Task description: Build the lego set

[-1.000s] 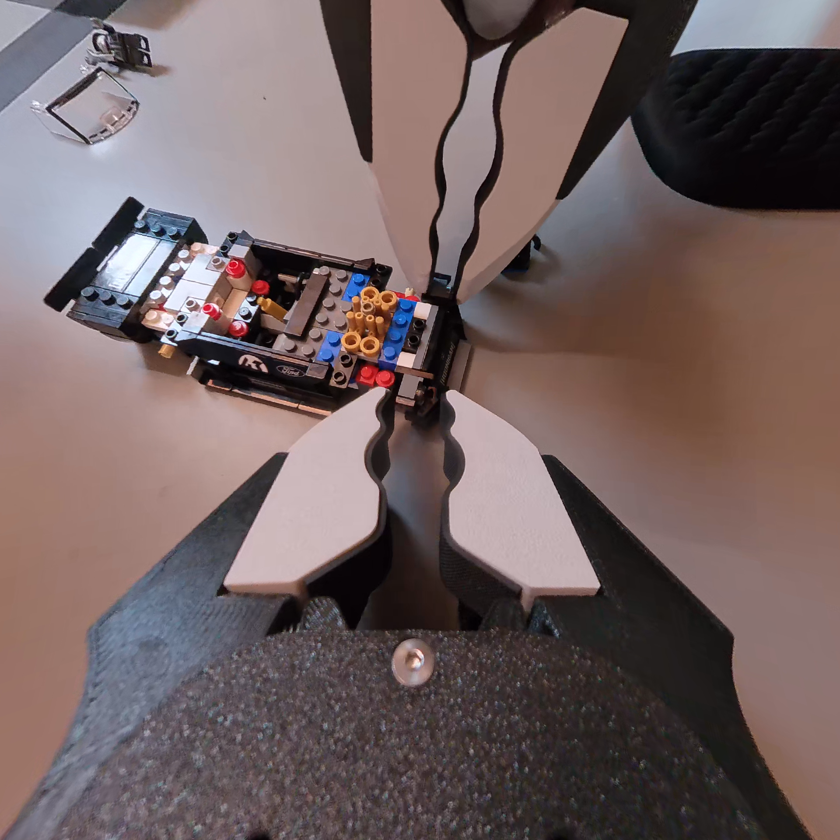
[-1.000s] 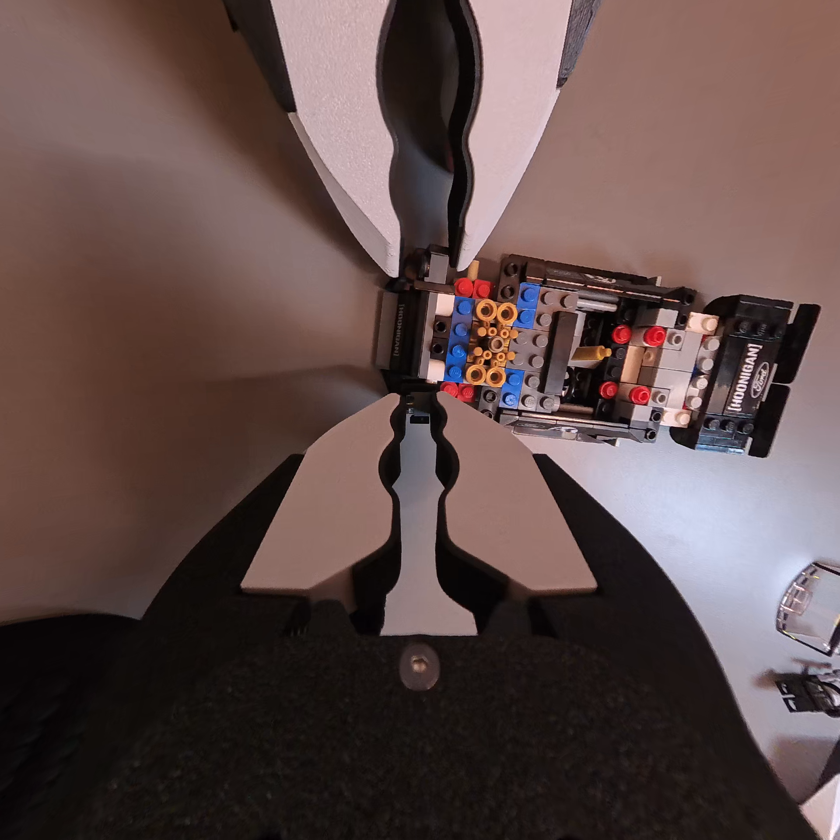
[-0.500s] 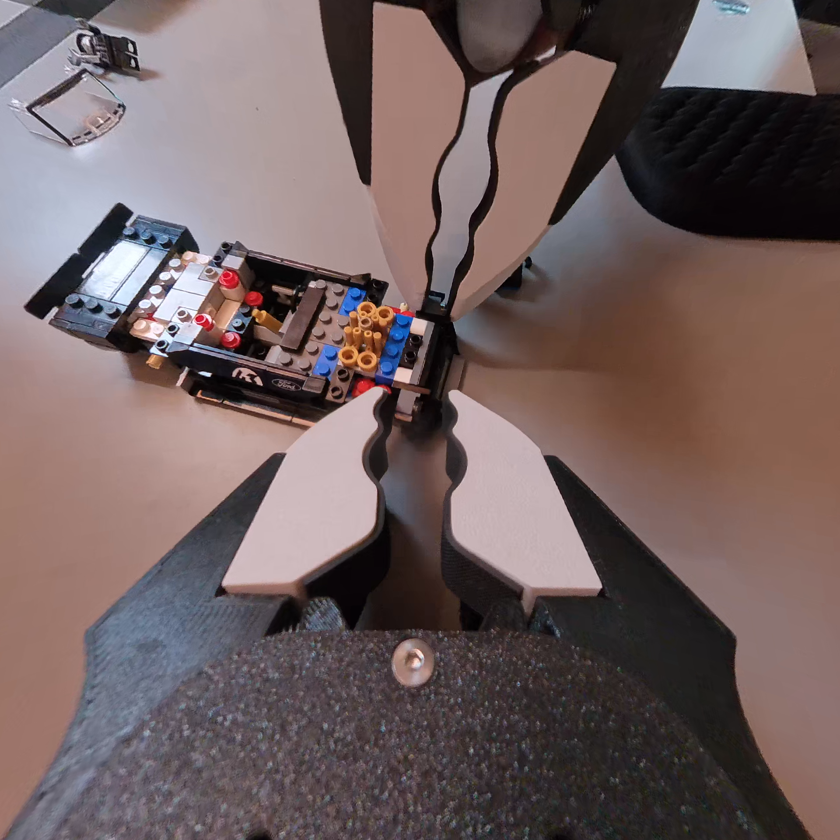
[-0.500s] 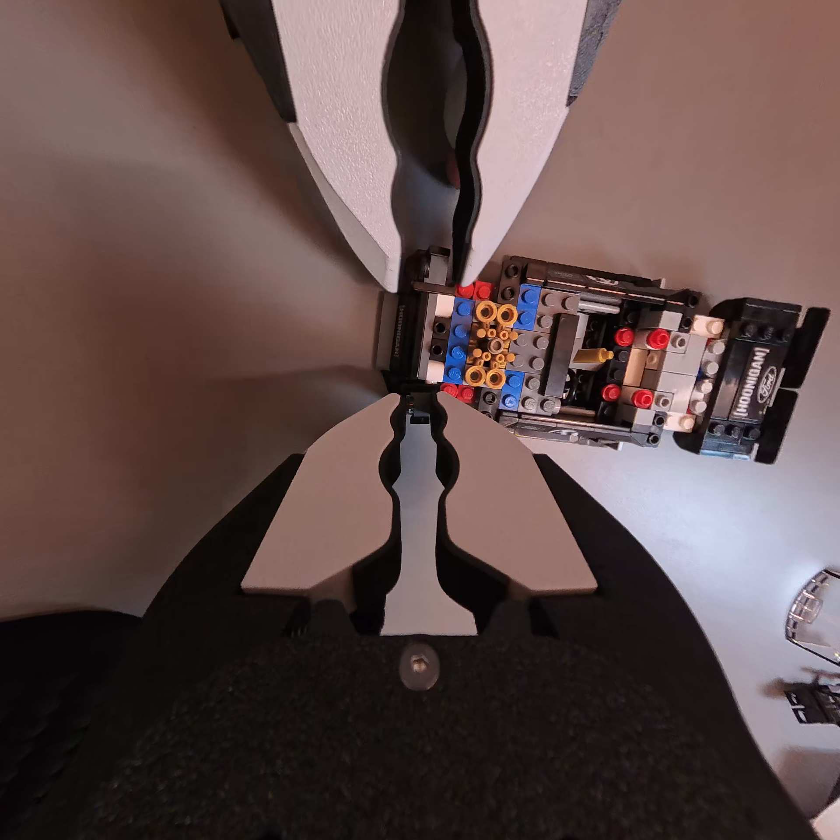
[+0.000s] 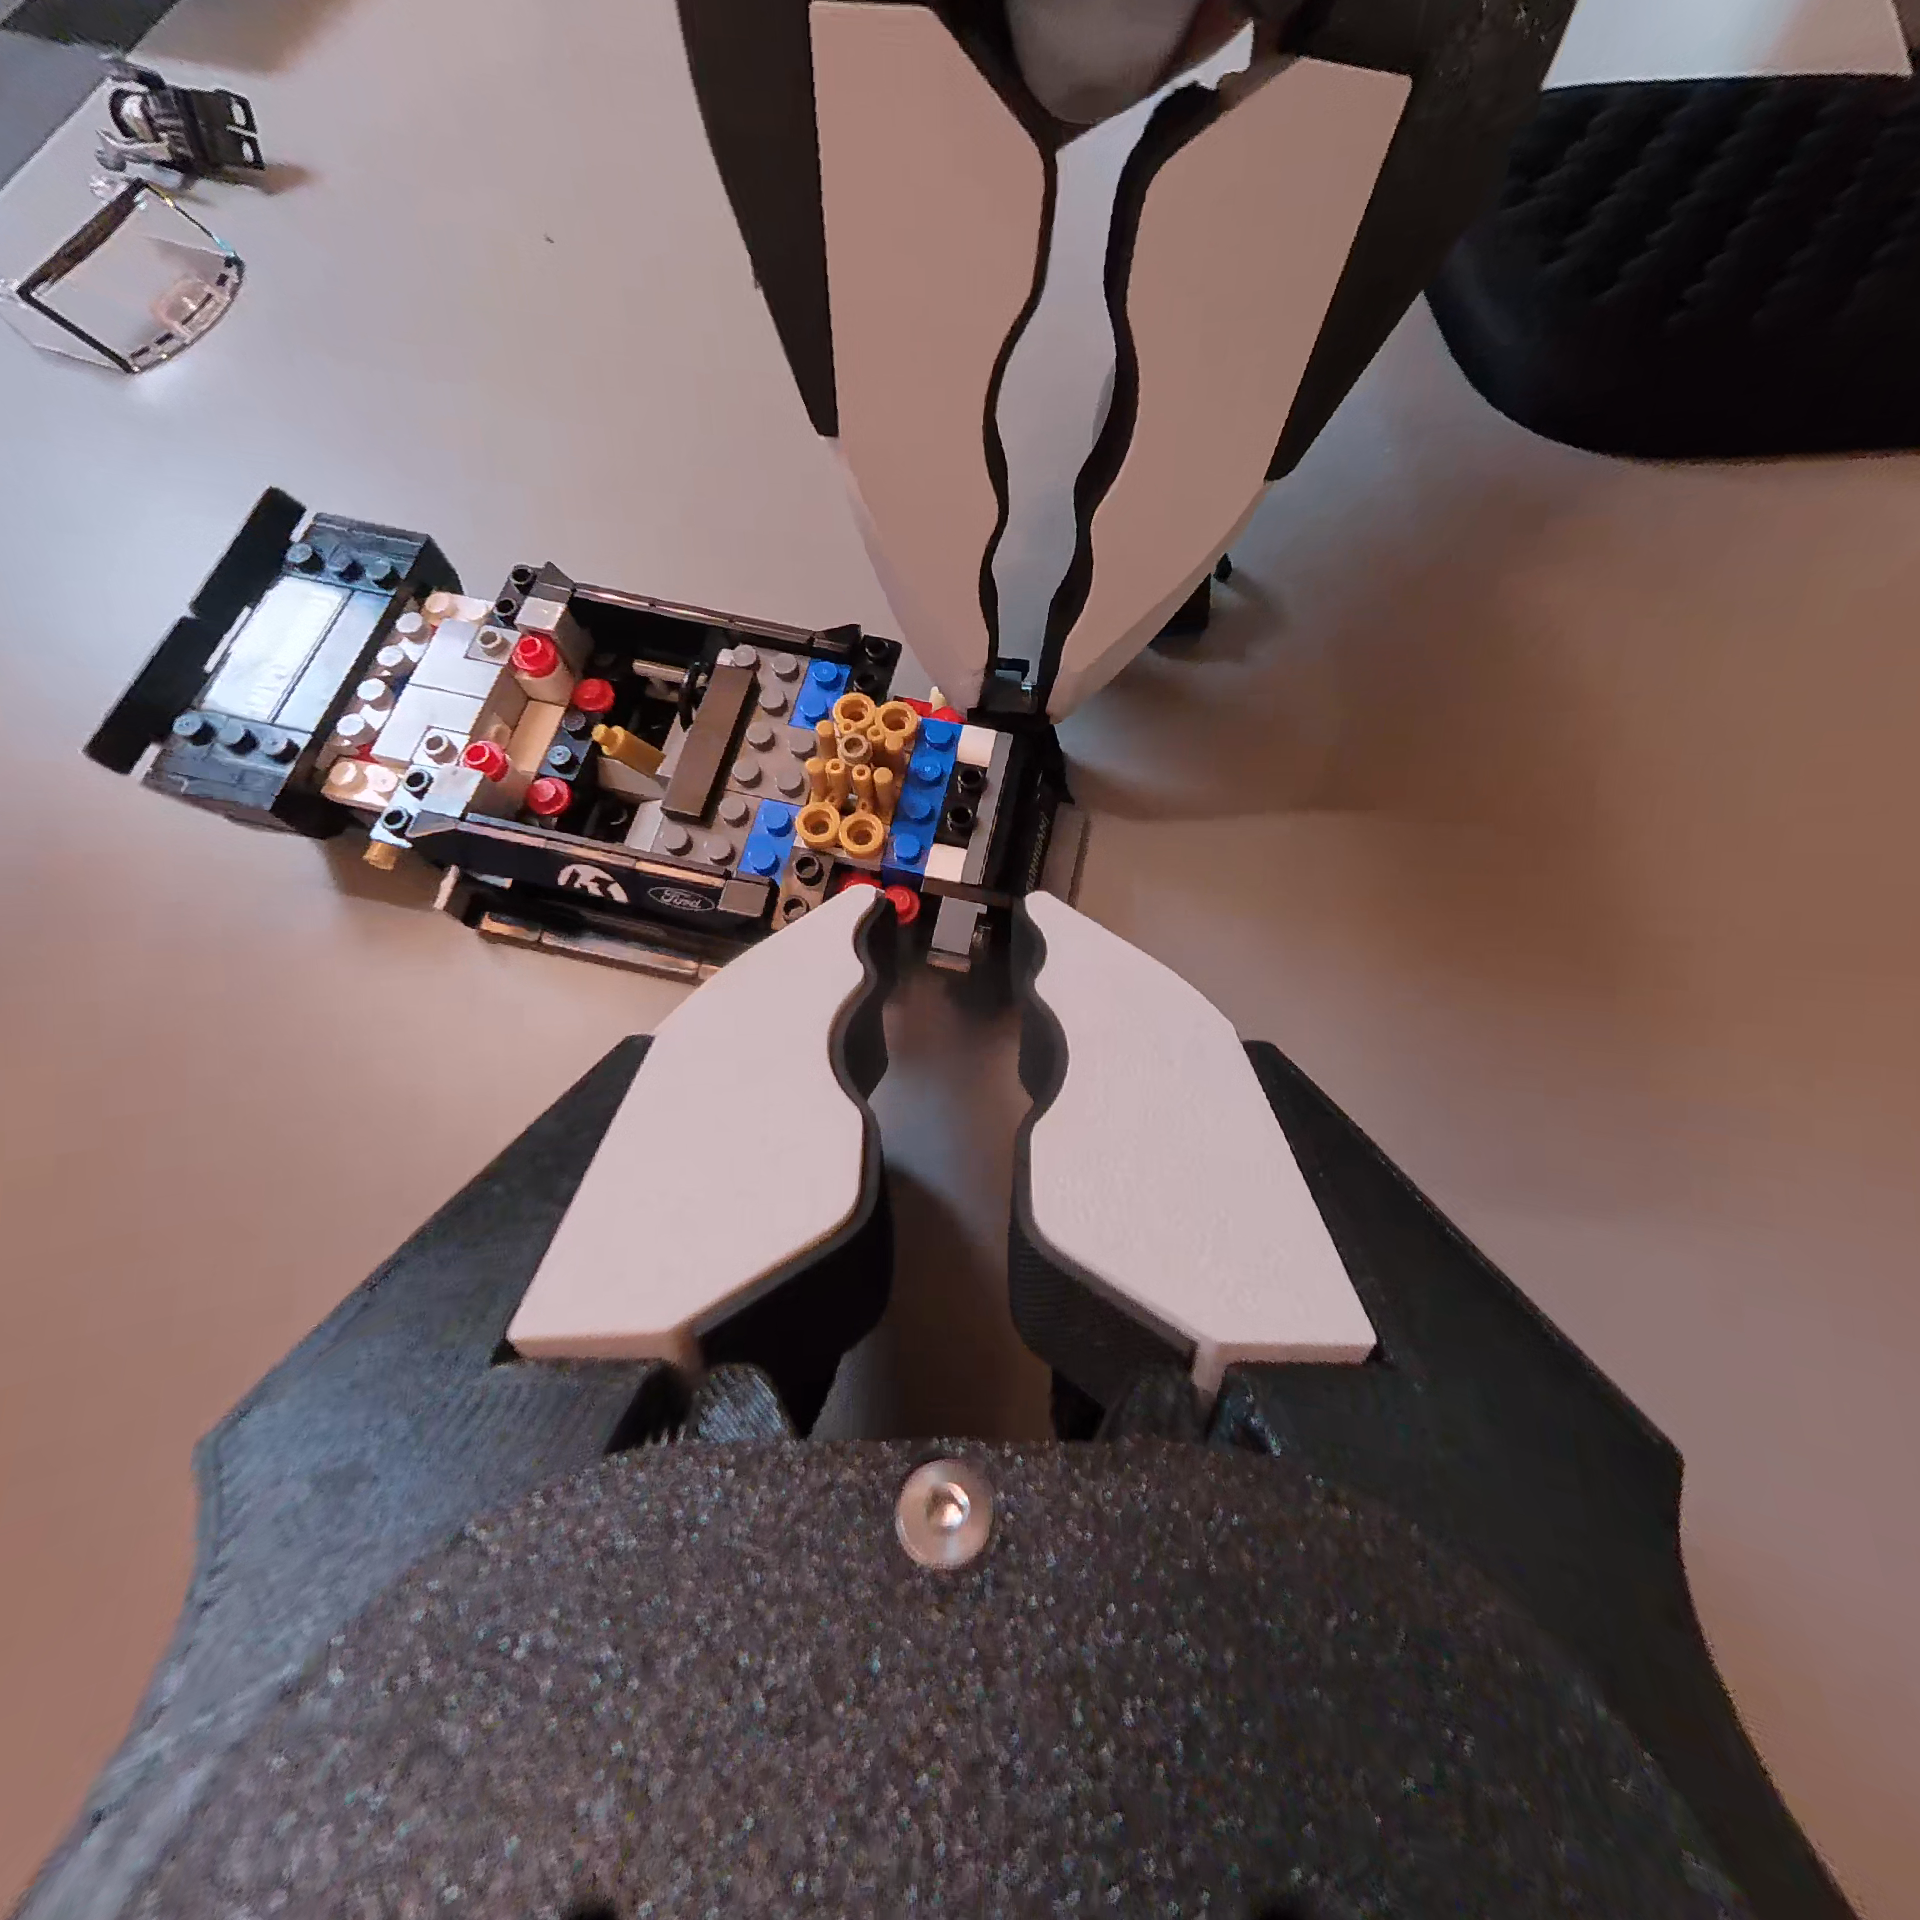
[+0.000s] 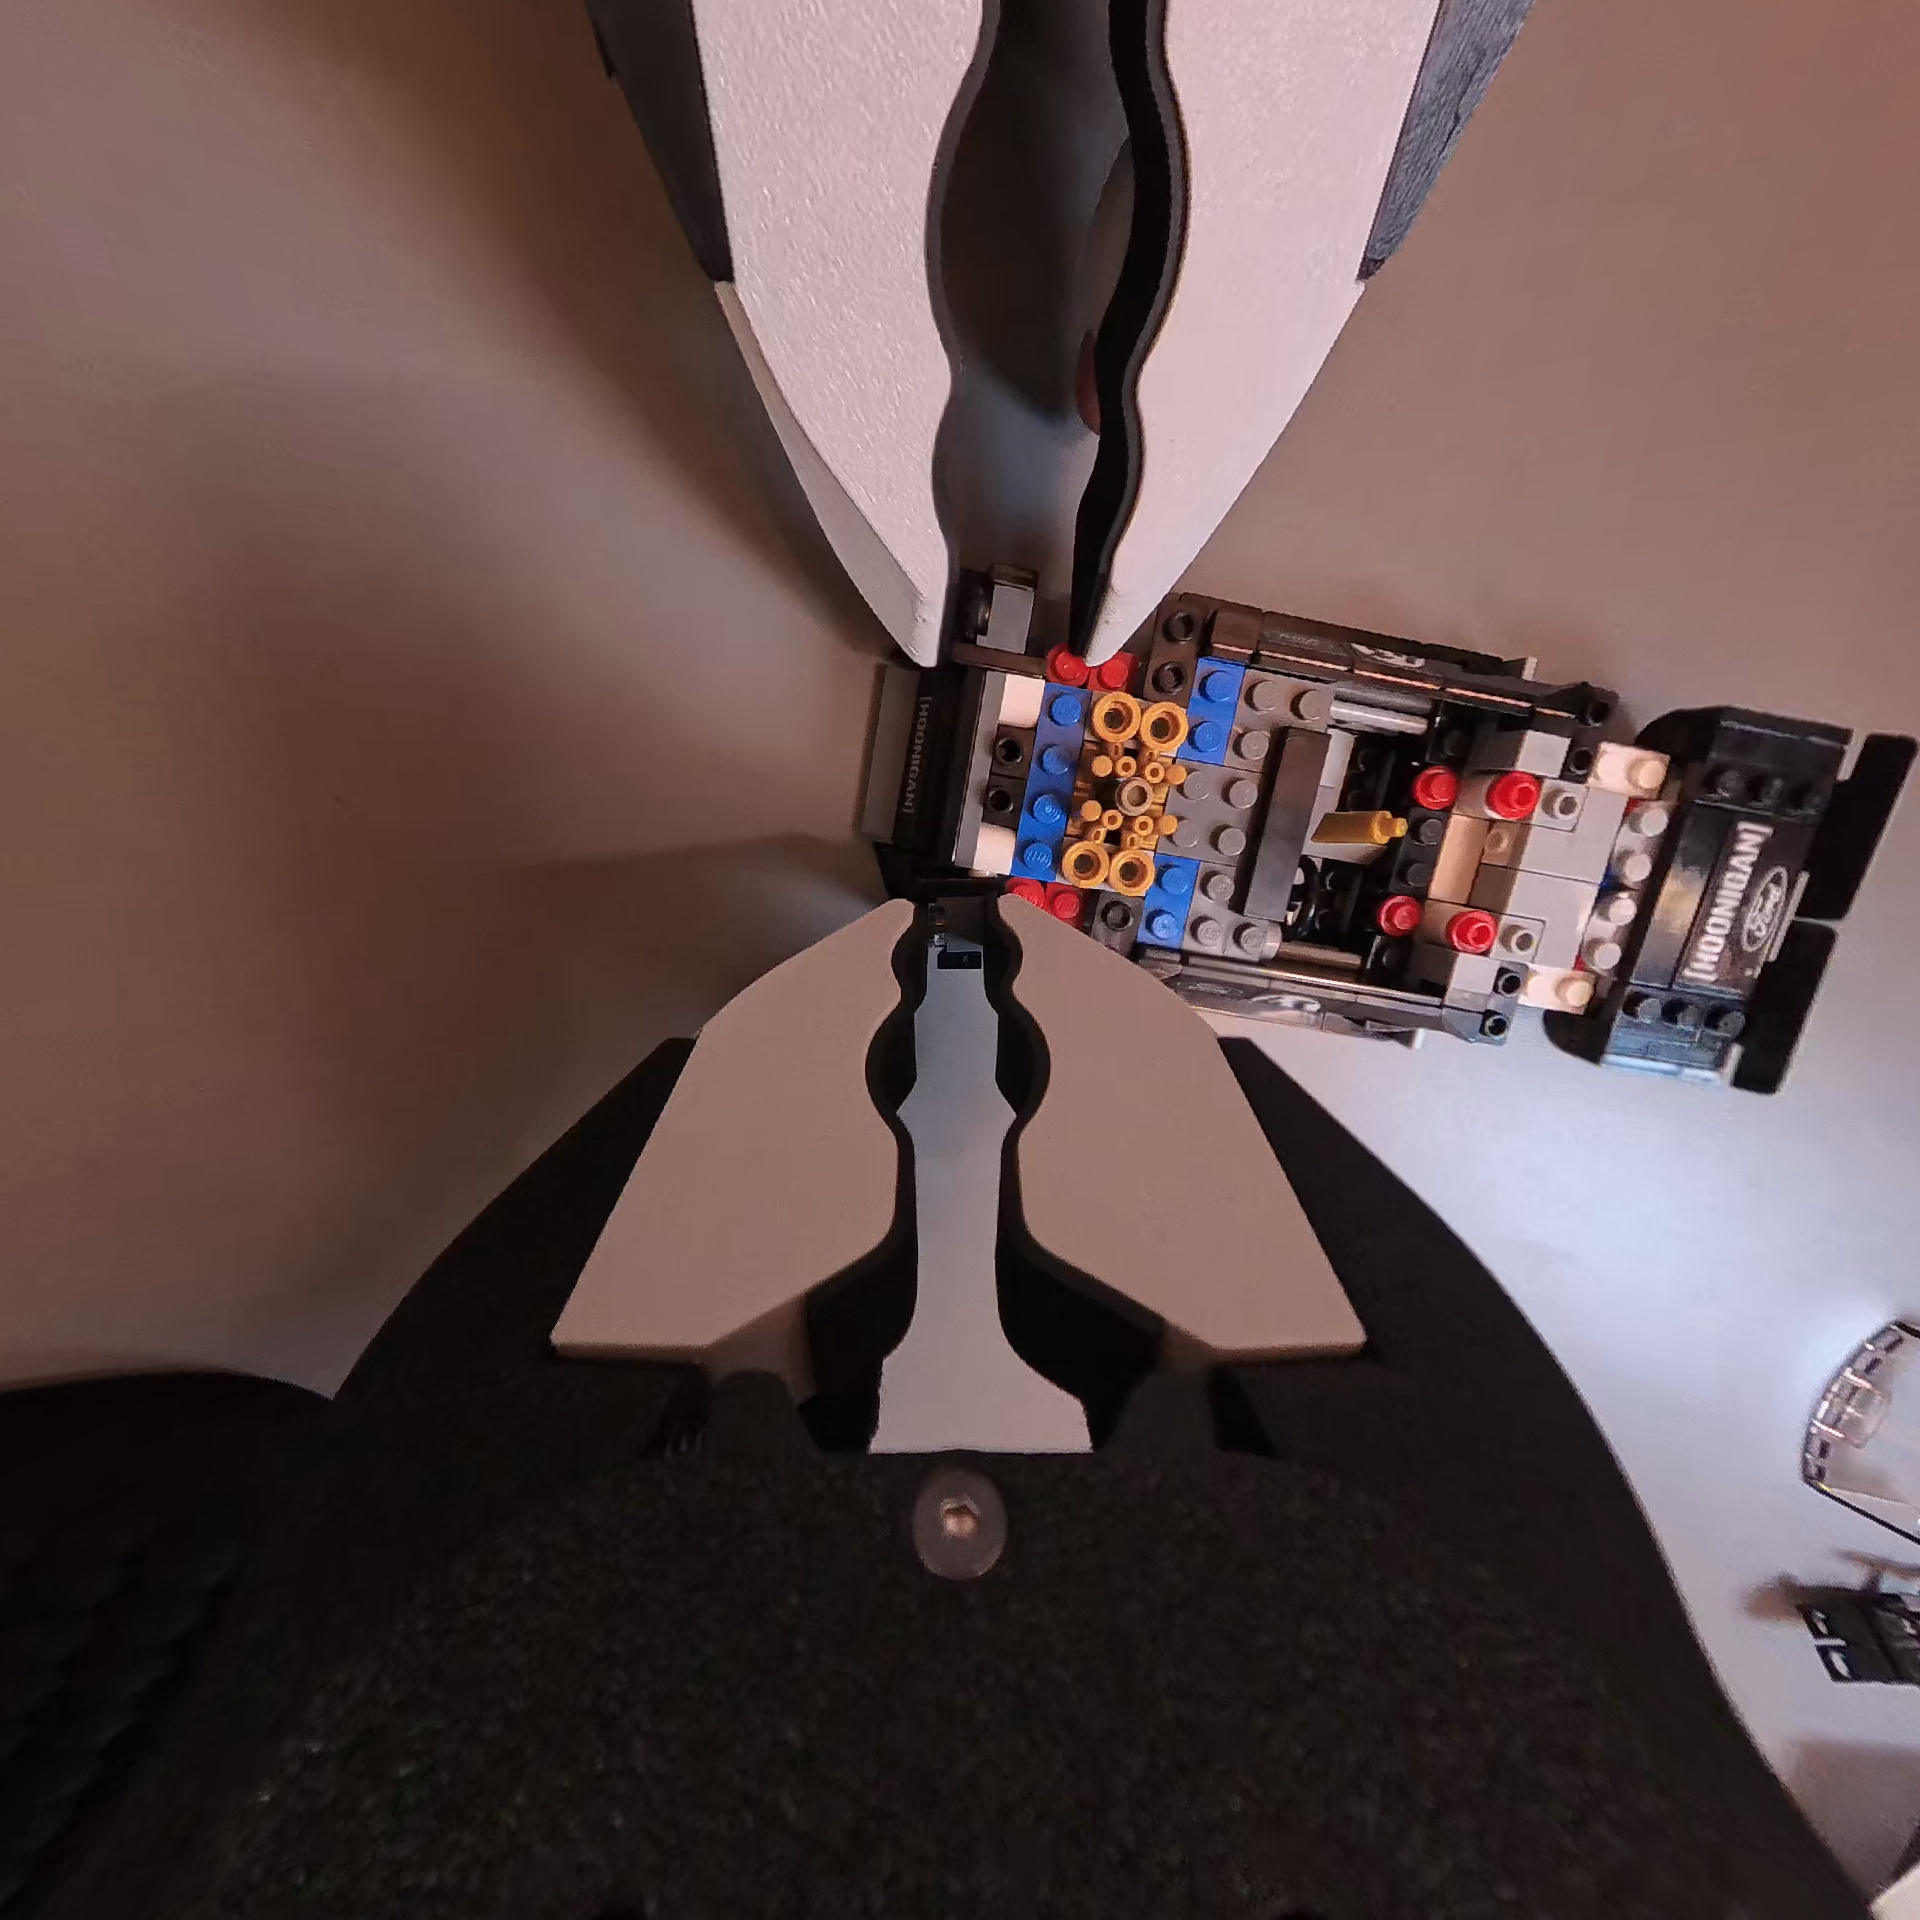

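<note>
A half-built black lego car (image 5: pixel 582 748) with grey, blue, red and tan bricks lies on the beige table (image 5: pixel 1455 883). It also shows in the right wrist view (image 6: pixel 1351 810). My left gripper (image 5: pixel 945 909) has its jaws narrowly apart around a grey-black stub (image 5: pixel 961 925) on the near front corner of the car. My right gripper (image 6: pixel 956 914) is nearly closed on a small black piece (image 6: pixel 958 954) at the opposite front corner. Each gripper faces the other across the car's nose: the right one (image 5: pixel 1016 691) from above in the left view, the left one (image 6: pixel 1018 644) in the right view.
A clear windscreen piece (image 5: pixel 114 291) and a small black assembly (image 5: pixel 182 125) lie far left beyond the car's tail; they also show at the right edge, the windscreen (image 6: pixel 1860 1423) and the assembly (image 6: pixel 1860 1636). A black padded seat (image 5: pixel 1704 260) stands at the back right. About 4 cm separates my left fingertips from my right. From either gripper's tips it is about 30 cm to the small black assembly (image 5: pixel 182 125).
Both grippers stay at the car's front corners with the same jaw gaps. The views shift only slightly; the car's tail swings a little in the frames.
</note>
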`<state>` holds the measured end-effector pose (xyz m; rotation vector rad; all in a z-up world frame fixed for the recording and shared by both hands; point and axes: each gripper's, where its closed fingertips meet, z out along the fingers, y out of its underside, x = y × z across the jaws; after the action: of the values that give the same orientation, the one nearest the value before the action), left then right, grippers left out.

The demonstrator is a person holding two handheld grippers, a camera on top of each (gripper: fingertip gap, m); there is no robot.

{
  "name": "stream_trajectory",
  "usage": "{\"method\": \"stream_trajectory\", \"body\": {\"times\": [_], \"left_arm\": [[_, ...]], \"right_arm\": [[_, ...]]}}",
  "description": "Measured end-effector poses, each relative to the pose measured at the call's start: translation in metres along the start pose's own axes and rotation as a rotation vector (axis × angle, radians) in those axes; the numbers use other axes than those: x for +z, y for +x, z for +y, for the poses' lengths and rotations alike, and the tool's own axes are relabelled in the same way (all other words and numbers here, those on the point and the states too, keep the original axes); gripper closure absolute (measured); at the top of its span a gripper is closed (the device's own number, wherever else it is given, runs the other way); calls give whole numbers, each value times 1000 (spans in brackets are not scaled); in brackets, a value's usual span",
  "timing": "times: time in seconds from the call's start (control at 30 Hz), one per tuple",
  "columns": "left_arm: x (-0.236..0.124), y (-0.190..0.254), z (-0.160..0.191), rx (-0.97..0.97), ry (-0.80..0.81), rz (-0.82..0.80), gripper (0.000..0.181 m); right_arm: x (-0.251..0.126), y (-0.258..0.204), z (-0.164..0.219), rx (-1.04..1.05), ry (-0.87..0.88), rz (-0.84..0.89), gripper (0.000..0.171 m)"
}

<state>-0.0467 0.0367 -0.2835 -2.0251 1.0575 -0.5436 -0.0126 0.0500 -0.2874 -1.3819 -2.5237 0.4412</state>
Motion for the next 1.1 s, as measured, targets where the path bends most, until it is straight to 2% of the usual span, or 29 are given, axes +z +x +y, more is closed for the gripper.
{"method": "stream_trajectory", "body": {"times": [0.13, 0.37, 1.1], "left_arm": [[0, 2, 0, 26, -4, 14, 160], [0, 3, 0, 32, -11, 31, 168], [2, 3, 1, 43, -34, 33, 168]], "right_arm": [[-1, 0, 1, 2, 3, 3, 161], [0, 1, 1, -1, 13, 2, 161], [0, 1, 0, 40, 20, 17, 161]]}}
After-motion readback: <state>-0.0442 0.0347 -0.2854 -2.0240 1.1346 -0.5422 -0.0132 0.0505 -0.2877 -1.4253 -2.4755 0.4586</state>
